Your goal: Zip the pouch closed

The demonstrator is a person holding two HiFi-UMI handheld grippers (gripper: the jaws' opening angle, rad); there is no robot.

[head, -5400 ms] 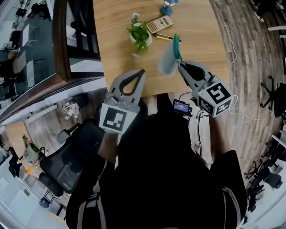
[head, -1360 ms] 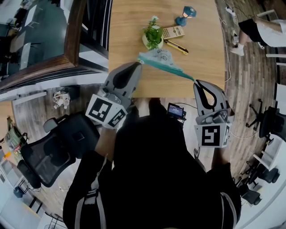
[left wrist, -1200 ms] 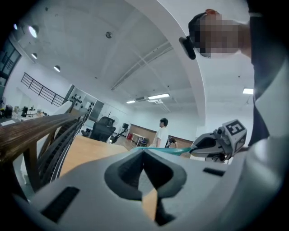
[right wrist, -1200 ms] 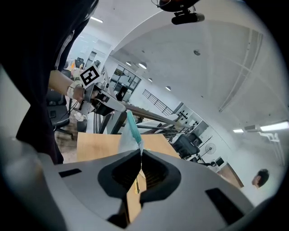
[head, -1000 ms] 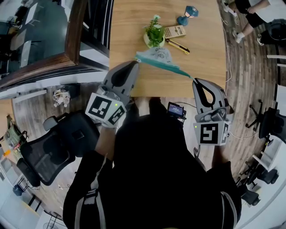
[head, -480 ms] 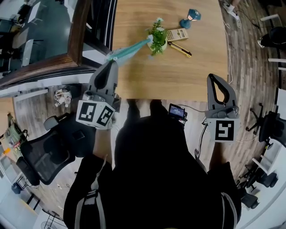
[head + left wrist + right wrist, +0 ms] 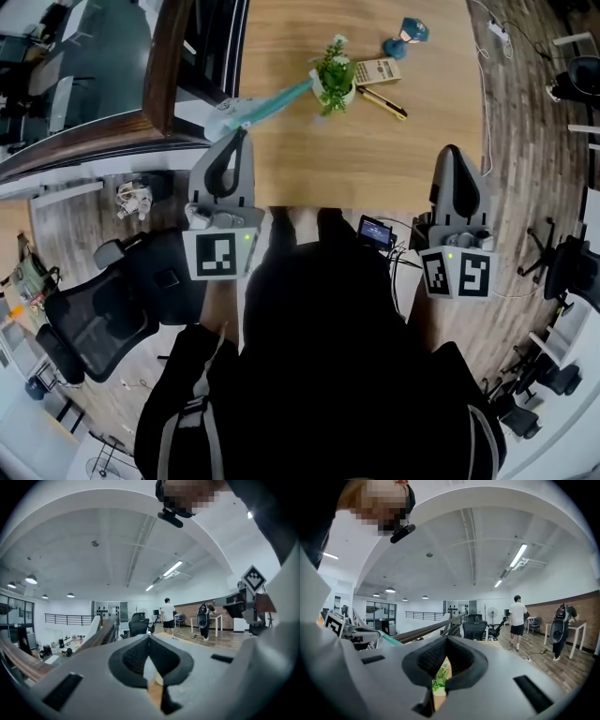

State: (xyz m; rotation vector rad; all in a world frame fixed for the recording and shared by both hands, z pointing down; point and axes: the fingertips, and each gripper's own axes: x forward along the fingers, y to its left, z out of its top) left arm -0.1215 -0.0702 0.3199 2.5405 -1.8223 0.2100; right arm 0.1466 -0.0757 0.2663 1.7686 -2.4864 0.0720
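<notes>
In the head view the pouch, translucent with a teal zipper edge, hangs in the air over the table's left near corner, pointing toward the plant. My left gripper is shut on its near left end. My right gripper is shut with nothing in it, far from the pouch above the table's right near edge. In the left gripper view the jaws are pressed together, with a pale sliver between them. The right gripper view shows shut jaws and the teal pouch off to the left.
On the wooden table stand a small potted plant, a calculator, a yellow-and-black pen-like tool and a blue object. A black office chair is at my left. People stand far off.
The right gripper let go of the pouch's zipper end and moved right. The left gripper carried the pouch left. Both grippers have since drawn back slightly toward me.
</notes>
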